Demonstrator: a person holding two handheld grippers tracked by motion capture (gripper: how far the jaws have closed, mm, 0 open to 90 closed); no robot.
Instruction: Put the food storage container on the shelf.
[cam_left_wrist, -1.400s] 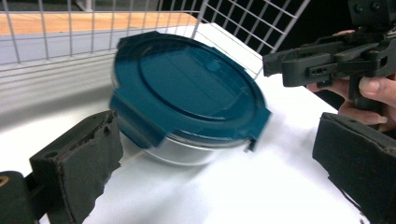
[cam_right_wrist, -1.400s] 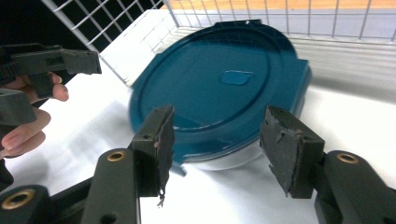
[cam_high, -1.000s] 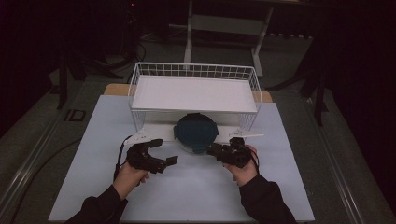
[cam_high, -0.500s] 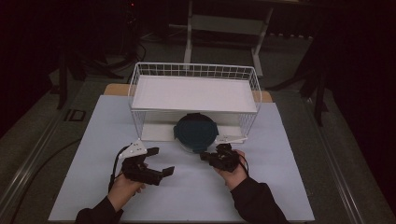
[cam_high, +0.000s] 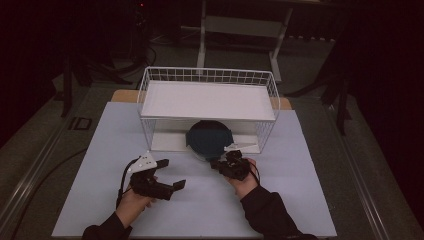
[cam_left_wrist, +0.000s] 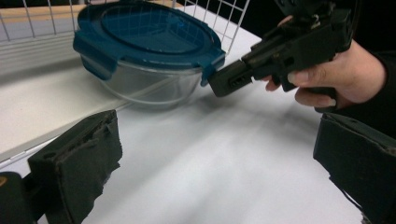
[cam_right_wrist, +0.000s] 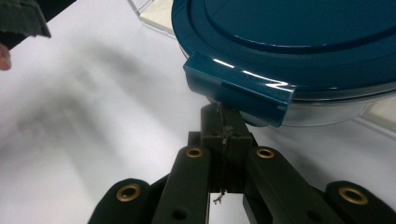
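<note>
A round glass bowl (cam_high: 209, 139) with a teal snap lid (cam_left_wrist: 144, 32) stands on the table, half under the wire basket. My right gripper (cam_high: 216, 163) is shut, and nothing shows between its jaws. Its tips (cam_right_wrist: 223, 119) sit just under the lid's front latch tab (cam_right_wrist: 238, 88). In the left gripper view the right gripper (cam_left_wrist: 222, 81) touches that tab (cam_left_wrist: 212, 65) from the side. My left gripper (cam_high: 171, 173) hovers to the left of the bowl, open, with nothing between its black pads (cam_left_wrist: 79, 158).
A white wire basket (cam_high: 207, 75) holding a white board stands raised at the back of the table, over the bowl. A pale mat (cam_high: 280, 200) covers the table. Dark floor and stand legs lie beyond the far edge.
My right gripper has moved left and down to the lid's latch tab. The left gripper has drawn slightly back toward the person. The bowl has not moved.
</note>
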